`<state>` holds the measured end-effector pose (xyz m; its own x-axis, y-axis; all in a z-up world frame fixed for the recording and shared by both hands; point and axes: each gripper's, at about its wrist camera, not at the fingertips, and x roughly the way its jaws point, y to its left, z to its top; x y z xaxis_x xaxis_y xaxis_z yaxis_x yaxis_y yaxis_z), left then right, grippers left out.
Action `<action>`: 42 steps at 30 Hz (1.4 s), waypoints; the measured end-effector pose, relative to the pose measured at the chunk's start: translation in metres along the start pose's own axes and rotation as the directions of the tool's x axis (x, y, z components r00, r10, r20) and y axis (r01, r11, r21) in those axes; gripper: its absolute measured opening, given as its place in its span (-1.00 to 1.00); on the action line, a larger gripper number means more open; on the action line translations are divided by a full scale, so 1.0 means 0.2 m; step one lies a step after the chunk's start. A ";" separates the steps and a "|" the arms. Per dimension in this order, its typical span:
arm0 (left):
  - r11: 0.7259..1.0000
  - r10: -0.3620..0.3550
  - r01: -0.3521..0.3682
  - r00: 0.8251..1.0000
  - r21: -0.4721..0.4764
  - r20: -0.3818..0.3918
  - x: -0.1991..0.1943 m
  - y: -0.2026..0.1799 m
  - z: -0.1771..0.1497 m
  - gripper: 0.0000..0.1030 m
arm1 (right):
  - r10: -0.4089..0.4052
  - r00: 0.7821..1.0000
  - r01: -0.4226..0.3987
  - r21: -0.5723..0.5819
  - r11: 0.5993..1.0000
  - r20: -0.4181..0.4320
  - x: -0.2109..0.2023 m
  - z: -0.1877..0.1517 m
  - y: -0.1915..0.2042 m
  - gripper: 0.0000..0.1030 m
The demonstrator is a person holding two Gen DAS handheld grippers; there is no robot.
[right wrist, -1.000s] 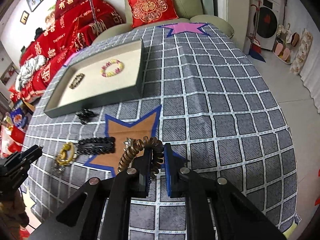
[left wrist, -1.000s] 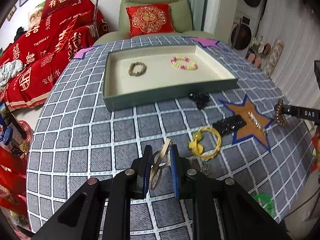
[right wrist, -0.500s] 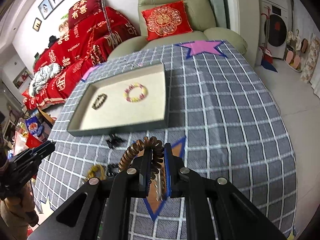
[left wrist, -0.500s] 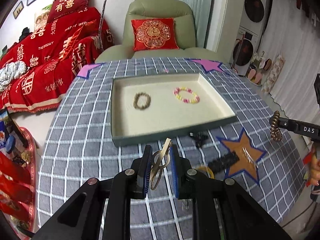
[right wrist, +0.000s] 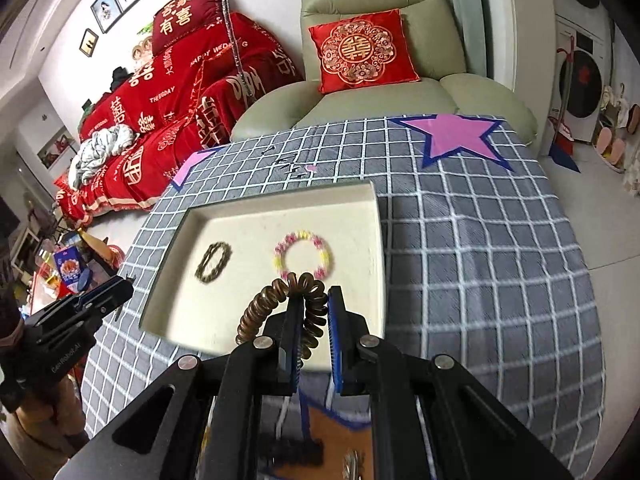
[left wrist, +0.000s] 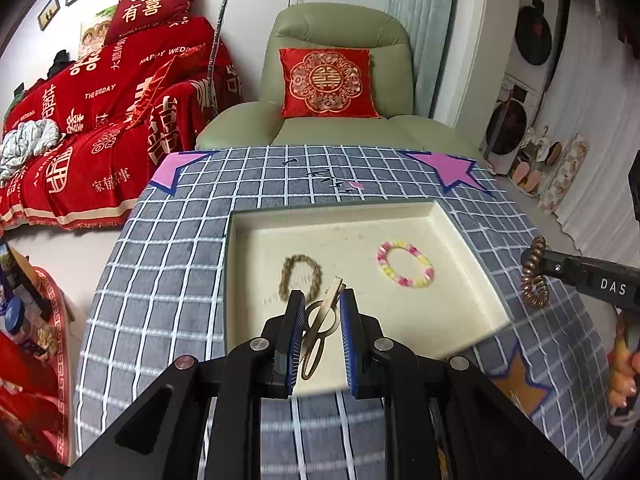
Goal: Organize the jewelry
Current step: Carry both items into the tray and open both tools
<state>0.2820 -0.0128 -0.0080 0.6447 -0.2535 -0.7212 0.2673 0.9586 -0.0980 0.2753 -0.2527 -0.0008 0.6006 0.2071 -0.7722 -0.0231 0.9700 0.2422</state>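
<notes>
Left gripper (left wrist: 319, 322): jaws pinched a gold hair clip (left wrist: 320, 325), its long axis pointing ahead, over the tray's near-left part.
Tray (left wrist: 460, 316): ahead of and below both grippers; brown beaded bracelet (left wrist: 301, 276) left, pastel beaded bracelet (left wrist: 405, 264) right.
Right gripper (right wrist: 312, 322): jaws clamped a brown spiral hair tie (right wrist: 280, 308), hanging over the tray's near edge, nearer the pastel one.

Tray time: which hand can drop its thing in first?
Probably left. The left gripper holds the gold clip over the tray, while the right gripper with its coil tie seems nearer the tray's edge.
</notes>
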 end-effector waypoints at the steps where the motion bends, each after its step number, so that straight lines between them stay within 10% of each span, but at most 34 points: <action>1: 1.000 0.005 -0.005 1.000 0.002 -0.003 0.03 0.00 0.01 -0.49 | 0.000 1.000 0.000 0.001 1.000 -0.004 0.03 0.02 0.00 -0.76; 30: 0.992 0.113 -0.106 0.985 0.063 -0.129 0.57 -0.03 0.01 -0.49 | -0.065 0.992 0.063 -0.023 0.998 -0.110 0.65 0.08 -0.02 -0.71; 42: 0.986 0.156 -0.146 0.980 0.086 -0.124 0.55 -0.05 0.01 -0.48 | -0.064 0.993 0.060 -0.043 0.997 -0.103 0.64 0.09 0.04 0.31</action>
<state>0.3513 -0.0506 -0.0851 0.5846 -0.0829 -0.8071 0.2308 0.9706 0.0675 0.3667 -0.2205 -0.0873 0.5154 0.1570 -0.8424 -0.0213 0.9851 0.1706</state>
